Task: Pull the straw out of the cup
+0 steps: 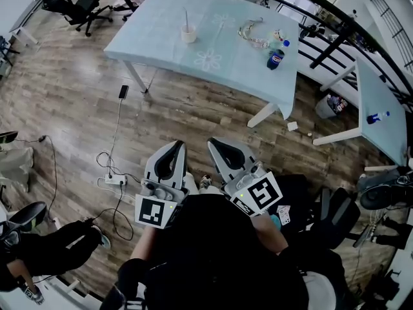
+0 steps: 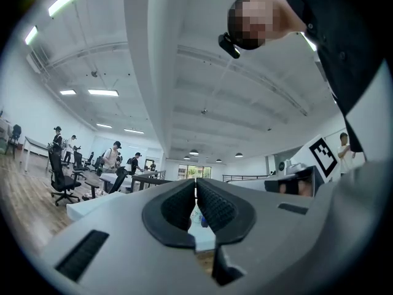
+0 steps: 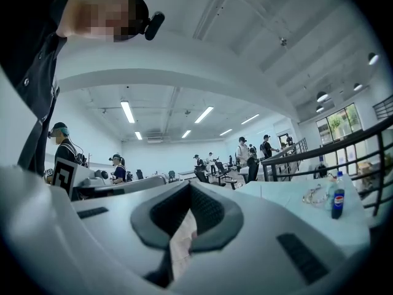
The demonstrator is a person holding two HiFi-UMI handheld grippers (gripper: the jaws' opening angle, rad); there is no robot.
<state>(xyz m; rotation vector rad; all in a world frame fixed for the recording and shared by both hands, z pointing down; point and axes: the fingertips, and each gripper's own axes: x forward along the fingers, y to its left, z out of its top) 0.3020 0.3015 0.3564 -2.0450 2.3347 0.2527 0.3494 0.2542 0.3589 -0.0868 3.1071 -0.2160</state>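
Observation:
A pale cup [image 1: 188, 35] with a thin straw [image 1: 186, 18] standing in it sits on the light blue table [image 1: 219, 37] far ahead of me. Both grippers hang low in front of my body, well short of the table and over the wooden floor. My left gripper [image 1: 175, 147] [image 2: 196, 182] is shut with nothing between its jaws. The right gripper [image 1: 220, 144] [image 3: 189, 185] is shut too and holds nothing. The cup does not show in either gripper view.
A blue bottle [image 1: 275, 58] [image 3: 338, 203] and a tangled cord [image 1: 253, 33] lie on the table's right part. A power strip with cables [image 1: 115, 180] and a phone [image 1: 122, 92] lie on the floor. A second table [image 1: 381, 118] and a railing [image 1: 361, 31] stand at the right, with office chairs [image 1: 84, 8] at the far left.

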